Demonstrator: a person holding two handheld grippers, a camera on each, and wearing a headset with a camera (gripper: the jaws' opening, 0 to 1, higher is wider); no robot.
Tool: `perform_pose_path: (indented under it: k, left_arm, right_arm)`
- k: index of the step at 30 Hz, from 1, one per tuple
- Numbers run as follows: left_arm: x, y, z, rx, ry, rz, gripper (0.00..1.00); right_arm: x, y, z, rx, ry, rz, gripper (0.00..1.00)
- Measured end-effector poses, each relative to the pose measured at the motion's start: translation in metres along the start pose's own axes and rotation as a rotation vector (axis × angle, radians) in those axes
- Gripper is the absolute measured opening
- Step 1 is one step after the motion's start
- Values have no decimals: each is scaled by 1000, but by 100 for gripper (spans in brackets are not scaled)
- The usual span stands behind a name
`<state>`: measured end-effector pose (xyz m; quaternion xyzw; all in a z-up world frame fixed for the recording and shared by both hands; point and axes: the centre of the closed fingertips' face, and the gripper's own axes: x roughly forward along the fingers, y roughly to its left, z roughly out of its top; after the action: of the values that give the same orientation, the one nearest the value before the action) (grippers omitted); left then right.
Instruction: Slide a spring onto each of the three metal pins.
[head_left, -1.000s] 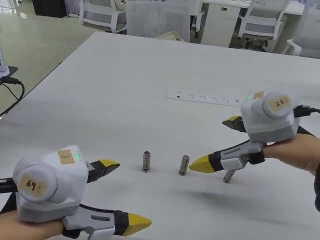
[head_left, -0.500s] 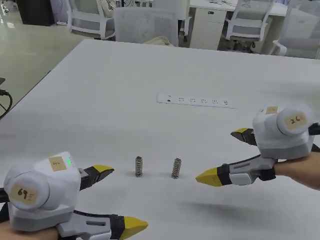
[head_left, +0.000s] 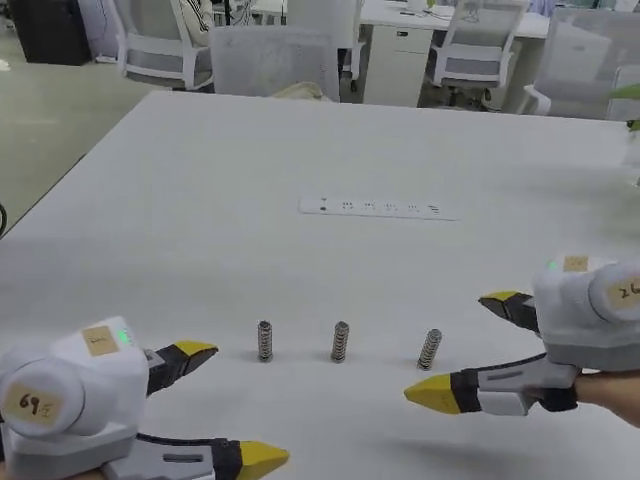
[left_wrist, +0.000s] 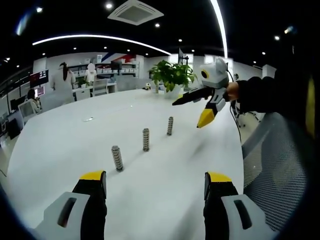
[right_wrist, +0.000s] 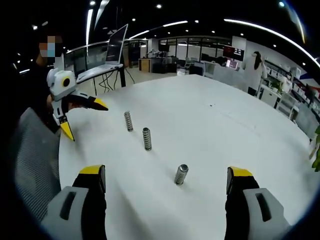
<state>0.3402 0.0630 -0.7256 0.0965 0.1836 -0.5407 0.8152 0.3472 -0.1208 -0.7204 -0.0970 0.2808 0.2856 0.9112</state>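
Three small metal springs stand in a row on the white table: left spring (head_left: 265, 341), middle spring (head_left: 340, 342), and right spring (head_left: 430, 349), which leans a little. My left gripper (head_left: 228, 405) is open at the near left, short of the row, with nothing between its yellow tips. The right gripper (head_left: 462, 346) is open and holds nothing, just right of the leaning spring. From the left gripper (left_wrist: 155, 177) the springs (left_wrist: 145, 139) recede in a line. In front of the right gripper (right_wrist: 166, 171) stands the nearest spring (right_wrist: 181, 174).
A white power strip (head_left: 378, 208) lies flat in the table (head_left: 200, 180) beyond the springs. Office chairs (head_left: 160, 50) and desks stand behind the far edge. A potted plant (left_wrist: 172, 75) sits at one end of the table.
The right gripper has drawn back to the right, away from the springs, and the leaning right spring now stands uncovered. The left gripper has hardly moved. The head view has shifted.
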Motion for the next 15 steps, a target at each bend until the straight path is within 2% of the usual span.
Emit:
perform_pose_path:
  k: [6,15]
  left_arm:
    - [-1,1,0,-7,-6,8,78]
    - [-2,1,-4,-19,-8,17,77]
  right_arm:
    - [-4,12,-13,19,1,9,100]
    - [-10,24,-23,34,0,6,100]
